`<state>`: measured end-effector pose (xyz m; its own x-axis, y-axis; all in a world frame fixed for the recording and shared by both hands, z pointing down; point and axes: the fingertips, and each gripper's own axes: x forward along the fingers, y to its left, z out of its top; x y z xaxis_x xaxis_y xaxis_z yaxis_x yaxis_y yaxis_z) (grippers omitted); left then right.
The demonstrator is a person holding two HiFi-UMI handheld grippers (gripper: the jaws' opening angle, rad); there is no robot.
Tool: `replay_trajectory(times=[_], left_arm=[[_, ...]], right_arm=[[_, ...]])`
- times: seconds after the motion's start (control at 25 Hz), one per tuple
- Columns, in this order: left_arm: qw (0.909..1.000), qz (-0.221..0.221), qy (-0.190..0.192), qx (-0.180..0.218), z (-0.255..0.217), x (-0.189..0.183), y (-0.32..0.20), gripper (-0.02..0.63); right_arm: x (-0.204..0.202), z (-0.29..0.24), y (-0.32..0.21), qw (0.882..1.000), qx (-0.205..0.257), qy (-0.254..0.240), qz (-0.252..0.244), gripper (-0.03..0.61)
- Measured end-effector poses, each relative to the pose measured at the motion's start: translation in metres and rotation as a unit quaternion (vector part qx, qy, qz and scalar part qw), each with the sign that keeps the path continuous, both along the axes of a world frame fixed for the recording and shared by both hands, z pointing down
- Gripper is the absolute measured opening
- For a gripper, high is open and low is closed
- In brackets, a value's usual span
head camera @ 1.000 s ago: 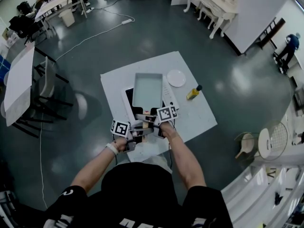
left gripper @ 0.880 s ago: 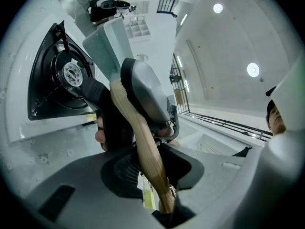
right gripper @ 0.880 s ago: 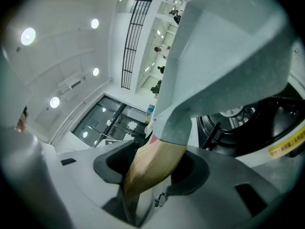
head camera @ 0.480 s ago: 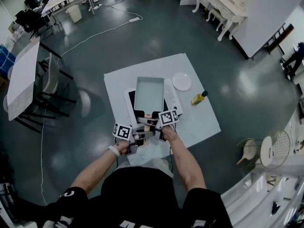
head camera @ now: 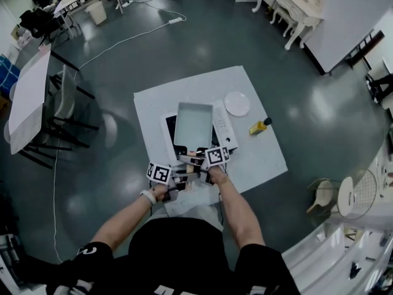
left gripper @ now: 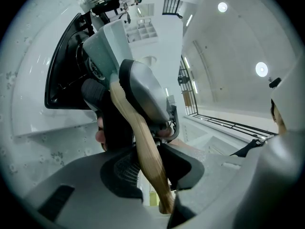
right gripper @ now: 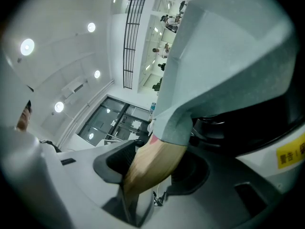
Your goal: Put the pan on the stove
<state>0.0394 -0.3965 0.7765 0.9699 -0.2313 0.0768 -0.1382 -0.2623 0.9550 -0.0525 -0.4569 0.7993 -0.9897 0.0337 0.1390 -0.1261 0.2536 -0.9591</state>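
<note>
Wooden handle (left gripper: 136, 132) pinched firmly in both your left gripper (left gripper: 147, 173) and right gripper (right gripper: 150, 173), you hold the grey pan (head camera: 193, 125) right over the stove (head camera: 222, 128), so only lowering and releasing seem left.

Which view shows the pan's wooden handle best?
Left gripper view: the wooden handle runs lengthwise through the left gripper. Right gripper view shows only the stub joining the pan. Head view: barely visible.
</note>
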Motion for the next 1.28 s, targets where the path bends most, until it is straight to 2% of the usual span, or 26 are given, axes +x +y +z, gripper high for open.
replay_trajectory(times=[0.12, 0.2, 0.32, 0.44, 0.6, 0.64, 0.72, 0.76, 0.84, 0.88, 1.12, 1.28], left_arm=[[0.9999, -0.004, 0.004, -0.013, 0.007, 0.001, 0.0, 0.107], [0.9998, -0.005, 0.007, -0.02, 0.01, 0.002, 0.001, 0.107], [0.9997, -0.005, 0.009, -0.02, 0.011, 0.004, -0.001, 0.107], [0.9996, -0.004, 0.014, -0.026, 0.011, 0.004, -0.002, 0.107], [0.9999, -0.001, 0.001, -0.01, 0.01, 0.004, -0.003, 0.114], [0.9998, -0.005, 0.006, -0.019, 0.008, 0.005, -0.004, 0.124], [0.9963, -0.019, 0.043, -0.072, 0.0, 0.009, -0.001, 0.144], [0.9964, -0.02, 0.04, -0.072, 0.0, 0.008, -0.002, 0.159], [0.9998, -0.013, -0.011, -0.009, 0.009, -0.003, -0.01, 0.179], [0.9996, -0.013, -0.025, 0.007, 0.011, -0.006, -0.012, 0.183], [0.9986, -0.042, -0.03, 0.005, 0.002, -0.023, -0.014, 0.192], [0.9974, -0.059, -0.039, 0.017, 0.001, -0.04, -0.011, 0.192]], right_arm=[[0.001, 0.01, 0.0, 1.0, -0.002, 0.013, -0.008, 0.2], [0.0, 0.011, -0.001, 1.0, 0.009, 0.007, -0.015, 0.201], [0.003, 0.015, -0.001, 1.0, -0.007, 0.007, -0.01, 0.199], [0.003, 0.015, -0.002, 1.0, -0.003, 0.004, -0.013, 0.204], [0.002, 0.01, -0.002, 1.0, 0.013, -0.005, -0.018, 0.215], [0.003, 0.01, -0.002, 1.0, 0.012, -0.004, -0.017, 0.224], [0.007, 0.011, -0.002, 1.0, 0.01, 0.007, -0.014, 0.242], [0.008, 0.011, -0.001, 1.0, 0.01, 0.012, -0.012, 0.25], [0.01, 0.012, -0.001, 1.0, 0.01, 0.02, -0.008, 0.258], [0.013, 0.013, -0.001, 1.0, 0.009, 0.027, -0.004, 0.266], [0.032, 0.004, -0.007, 0.999, 0.027, 0.034, 0.026, 0.287], [0.048, -0.003, -0.008, 0.997, 0.038, 0.048, 0.056, 0.29]])
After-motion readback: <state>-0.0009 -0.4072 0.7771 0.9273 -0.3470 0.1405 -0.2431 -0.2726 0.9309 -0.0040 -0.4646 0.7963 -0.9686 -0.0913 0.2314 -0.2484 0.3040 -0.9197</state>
